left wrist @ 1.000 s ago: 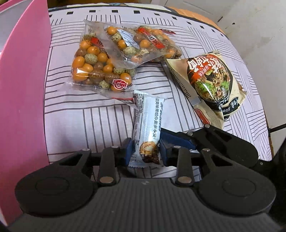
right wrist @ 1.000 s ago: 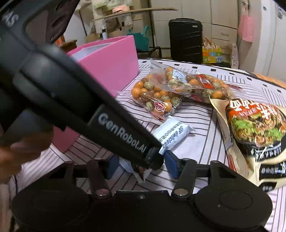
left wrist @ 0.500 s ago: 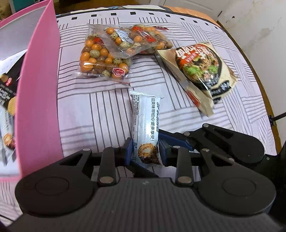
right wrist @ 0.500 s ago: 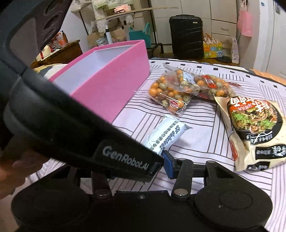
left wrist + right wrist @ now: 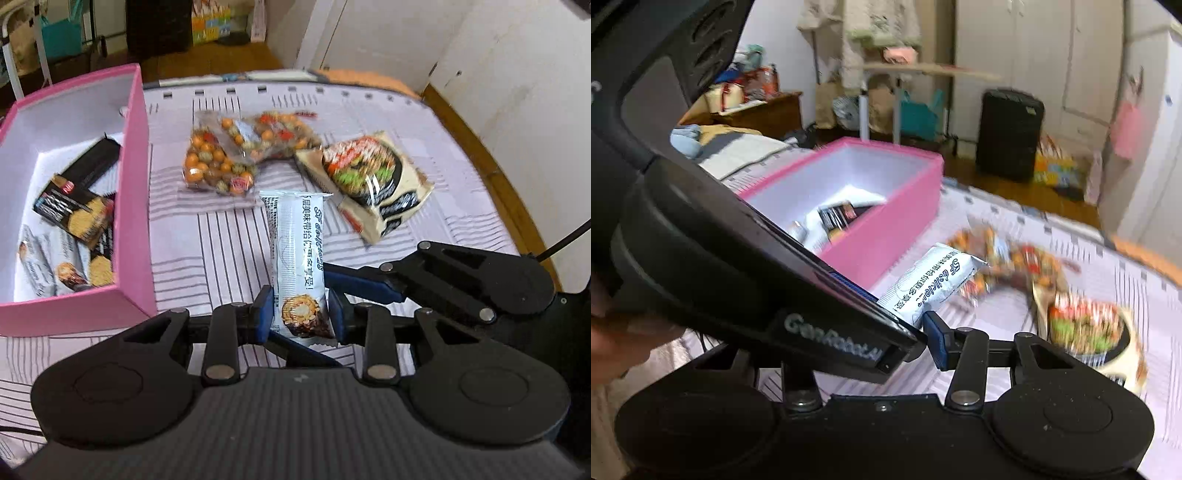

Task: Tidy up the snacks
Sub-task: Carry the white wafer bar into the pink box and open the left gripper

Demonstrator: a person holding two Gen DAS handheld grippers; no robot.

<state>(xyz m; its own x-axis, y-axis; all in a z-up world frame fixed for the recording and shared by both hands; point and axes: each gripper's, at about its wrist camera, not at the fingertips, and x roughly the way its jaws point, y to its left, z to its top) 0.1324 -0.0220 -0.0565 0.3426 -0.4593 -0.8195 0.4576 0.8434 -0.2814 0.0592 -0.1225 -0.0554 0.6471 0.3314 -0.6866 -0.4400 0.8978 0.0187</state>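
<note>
From my left claw's camera, sweeping left to right: the open pink cardboard box with white lining (image 5: 135,206) sits at about ten o'clock from my left claw (image 5: 300,314), and it already holds several dark and silver snack packets (image 5: 70,212). Next, at twelve o'clock on the striped cloth of the bench (image 5: 207,251), lie two clear bags of orange and green coated nuts (image 5: 221,162), one overlapping the other. At one o'clock is the beige instant-noodle pouch with a bowl picture (image 5: 369,181).

My left claw is clenched on the near end of the white foil-wrapped cake bar (image 5: 297,254). The bar looks lifted clear of the cloth, though I cannot be certain. Its long axis runs straight ahead along the fingers, toward twelve o'clock, with the free end pointing at the nut bags.

The right claw (image 5: 923,332) sits just beside the left one, low at four o'clock in the left view. Only its right blue finger (image 5: 938,343) shows in its own camera, the left claw's body hiding the other, so I cannot tell if it is released or clenched.

I judge the step in hand is carrying the bar to the box. The left claw is the nearer one, and the box lies left of the bar, so the move calls for a swing toward ten o'clock, clearing the pink wall.
</note>
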